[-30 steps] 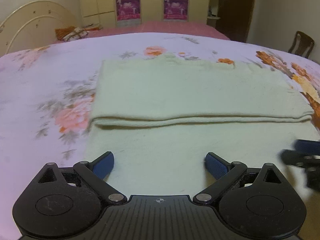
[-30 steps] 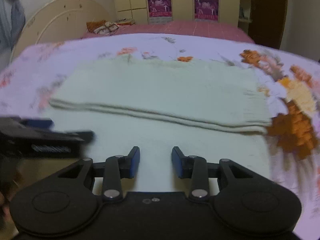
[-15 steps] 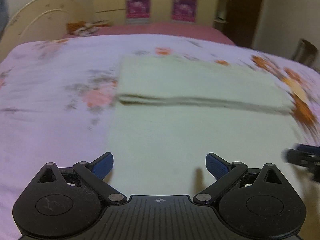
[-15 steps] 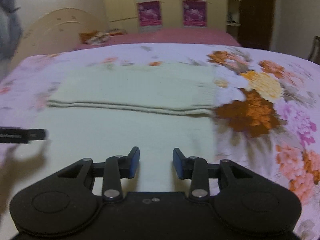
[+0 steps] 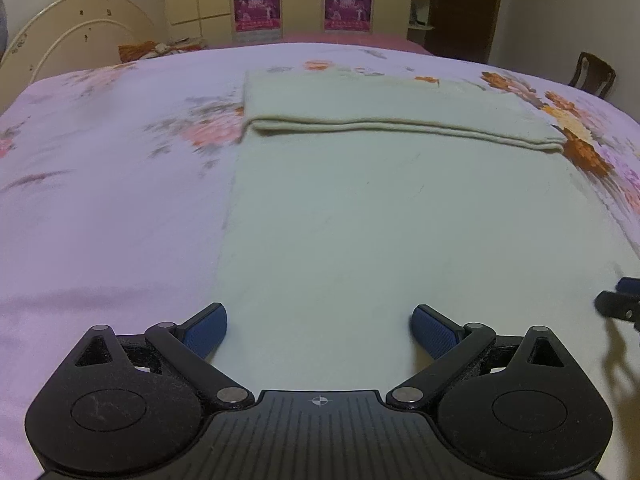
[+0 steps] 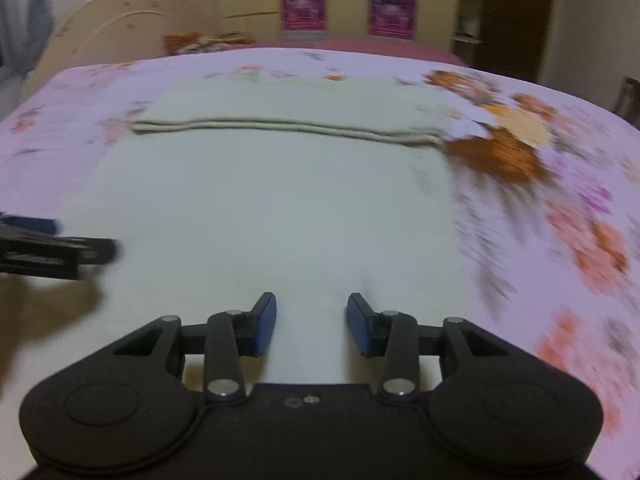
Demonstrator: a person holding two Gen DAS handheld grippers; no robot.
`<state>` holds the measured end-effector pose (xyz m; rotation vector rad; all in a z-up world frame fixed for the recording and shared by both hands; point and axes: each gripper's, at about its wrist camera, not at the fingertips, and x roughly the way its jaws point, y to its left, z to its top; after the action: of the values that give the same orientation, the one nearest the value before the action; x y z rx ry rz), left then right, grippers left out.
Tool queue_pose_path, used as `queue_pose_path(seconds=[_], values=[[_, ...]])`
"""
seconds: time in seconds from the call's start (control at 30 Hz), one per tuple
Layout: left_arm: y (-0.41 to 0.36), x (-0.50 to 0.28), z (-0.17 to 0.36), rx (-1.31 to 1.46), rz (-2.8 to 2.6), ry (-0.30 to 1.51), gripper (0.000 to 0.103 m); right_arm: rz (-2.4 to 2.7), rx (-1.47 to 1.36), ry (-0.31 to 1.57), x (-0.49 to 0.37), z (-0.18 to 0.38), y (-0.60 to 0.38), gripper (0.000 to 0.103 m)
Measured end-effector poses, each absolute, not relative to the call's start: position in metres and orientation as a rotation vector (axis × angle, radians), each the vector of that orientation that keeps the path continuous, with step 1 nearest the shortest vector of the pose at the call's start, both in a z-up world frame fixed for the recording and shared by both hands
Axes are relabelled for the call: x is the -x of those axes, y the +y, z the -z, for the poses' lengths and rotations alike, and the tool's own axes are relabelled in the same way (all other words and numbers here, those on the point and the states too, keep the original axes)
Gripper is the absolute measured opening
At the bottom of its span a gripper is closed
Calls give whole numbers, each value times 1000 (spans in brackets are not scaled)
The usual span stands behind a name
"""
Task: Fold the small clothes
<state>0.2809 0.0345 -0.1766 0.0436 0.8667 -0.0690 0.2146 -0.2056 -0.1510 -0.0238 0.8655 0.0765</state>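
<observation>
A pale cream cloth [image 5: 380, 220] lies flat on the bed, its far part folded toward me into a doubled layer [image 5: 380, 100] with a straight fold edge. My left gripper [image 5: 318, 312] hovers open and wide over the cloth's near left part, its left finger at the cloth's left edge. My right gripper [image 6: 311, 300] hangs over the near right part of the cloth [image 6: 272, 200]. Its jaws are opening and nothing is between them. Each gripper shows in the other's view: the right gripper [image 5: 618, 304] at the right edge, the left gripper [image 6: 60, 252] at the left edge.
The bed carries a lilac floral sheet [image 5: 100, 200]. Behind it stand a curved cream headboard [image 5: 72, 48], a wardrobe [image 5: 304, 0] with pink posters, and a small heap of fabric [image 5: 160, 46]. A wooden chair [image 5: 592, 74] is at the far right.
Both grippers have slid apart across the cloth, the left toward its left edge, the right toward its right side. The right jaws stand slightly wider. The cloth has not moved.
</observation>
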Motion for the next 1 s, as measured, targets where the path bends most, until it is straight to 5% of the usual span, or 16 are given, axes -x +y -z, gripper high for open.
queue_pose_path(seconds=[1.0], values=[[31,-192,170,-106,139,865,98,-23,10,867,-122,146,-167,46]])
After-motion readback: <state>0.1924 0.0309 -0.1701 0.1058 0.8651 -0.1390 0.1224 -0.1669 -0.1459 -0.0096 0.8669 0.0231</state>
